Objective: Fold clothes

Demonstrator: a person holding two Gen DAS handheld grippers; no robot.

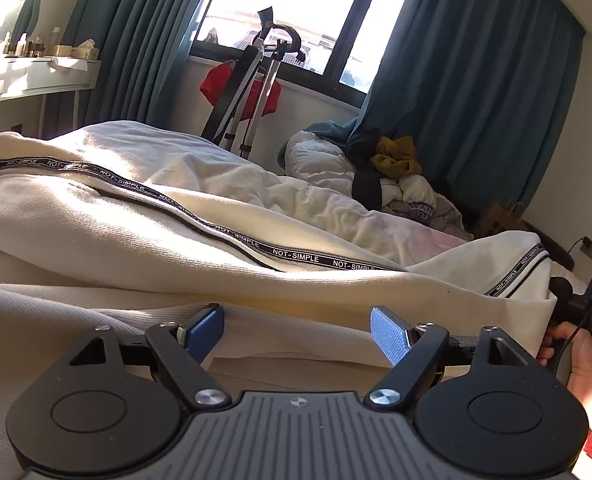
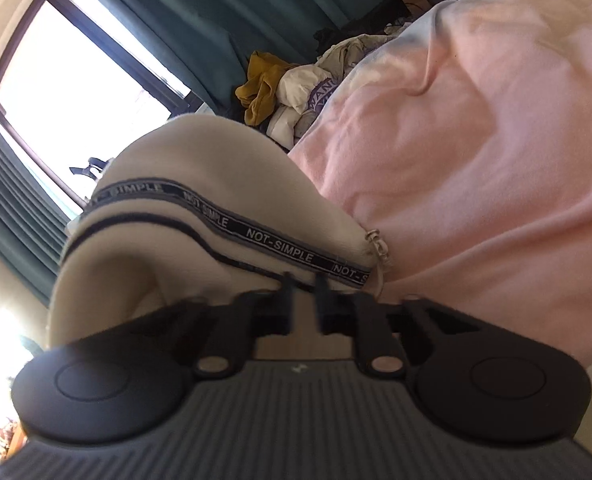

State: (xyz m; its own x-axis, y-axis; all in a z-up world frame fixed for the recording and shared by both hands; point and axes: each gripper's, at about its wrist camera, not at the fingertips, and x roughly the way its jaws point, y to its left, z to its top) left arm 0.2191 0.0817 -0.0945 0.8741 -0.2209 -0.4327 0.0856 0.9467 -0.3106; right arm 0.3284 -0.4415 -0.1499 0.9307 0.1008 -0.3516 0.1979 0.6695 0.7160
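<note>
A pair of cream pants (image 1: 144, 216) lies stretched out across the bed, with a black stripe (image 1: 296, 258) down the leg that says NOT-SIMPLE in white letters. The left gripper (image 1: 296, 330) sits low at the near edge of the pants. Its two blue pads (image 1: 388, 334) stand wide apart and nothing is pinched between them, though the cream cloth lies right under and in front of them. The right gripper (image 2: 305, 292) is at the far right end of the pants, by the cuff. Its black fingers (image 2: 288, 300) are squeezed close together, and they bite down on the edge of the cuff (image 2: 256, 240) where the stripe ends. The cloth bunches up in a hump just behind that spot. A small white cord (image 2: 378, 246) hangs at the corner of the cuff. In the left view you can see a hand (image 1: 576, 356) at the right edge holding the handle of that other tool. Under the pants is a pale pink sheet (image 2: 496, 140). Far off on the bed sits a pile of other clothes (image 1: 408, 184), with something mustard yellow on top. Behind the bed are teal curtains (image 1: 476, 80), a bright window (image 1: 296, 0), and a metal stand (image 1: 252, 92) with a red cloth on it. A white shelf (image 1: 36, 76) with small bottles is at the far left.
</note>
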